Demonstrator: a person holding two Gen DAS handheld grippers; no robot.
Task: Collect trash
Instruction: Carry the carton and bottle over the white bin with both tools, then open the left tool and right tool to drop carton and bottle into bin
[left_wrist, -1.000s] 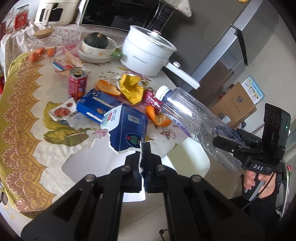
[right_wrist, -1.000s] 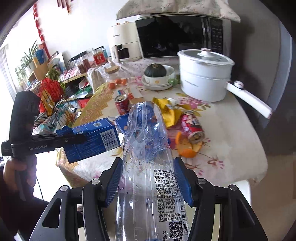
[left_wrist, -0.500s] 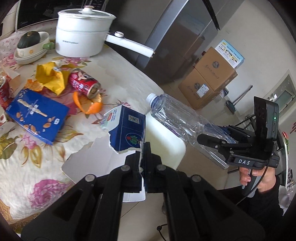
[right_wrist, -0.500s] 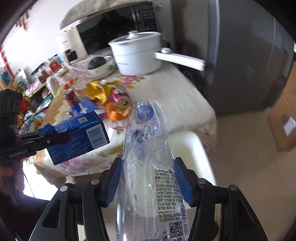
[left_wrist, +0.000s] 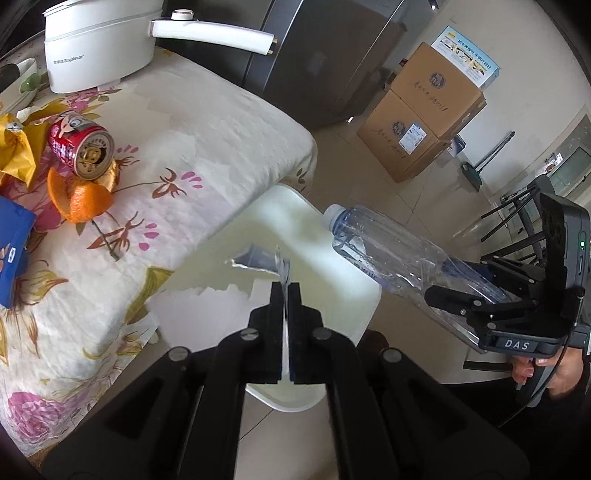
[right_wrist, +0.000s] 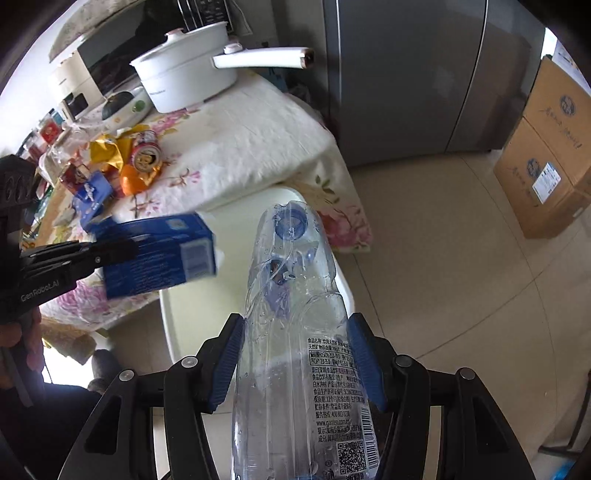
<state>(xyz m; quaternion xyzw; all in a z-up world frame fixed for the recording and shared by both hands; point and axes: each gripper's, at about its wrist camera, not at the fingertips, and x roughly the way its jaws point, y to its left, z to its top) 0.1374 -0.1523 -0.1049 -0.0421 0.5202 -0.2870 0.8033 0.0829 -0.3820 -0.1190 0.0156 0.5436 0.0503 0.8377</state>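
Left gripper (left_wrist: 285, 291): pinching blue carton (right_wrist: 159, 254) by its torn flap. Right gripper (right_wrist: 295, 362): clamped on clear bottle (right_wrist: 295, 332). Both above white bin (left_wrist: 295, 221), beside table (left_wrist: 207, 122).

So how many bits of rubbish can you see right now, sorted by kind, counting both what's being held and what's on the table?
Plastic bottle: 1
Blue carton: 1
Blue snack box: 1
Red drink cans: 2 (the far one is blurred)
Orange peel pile: 1
Yellow wrapper: 1
Total: 7
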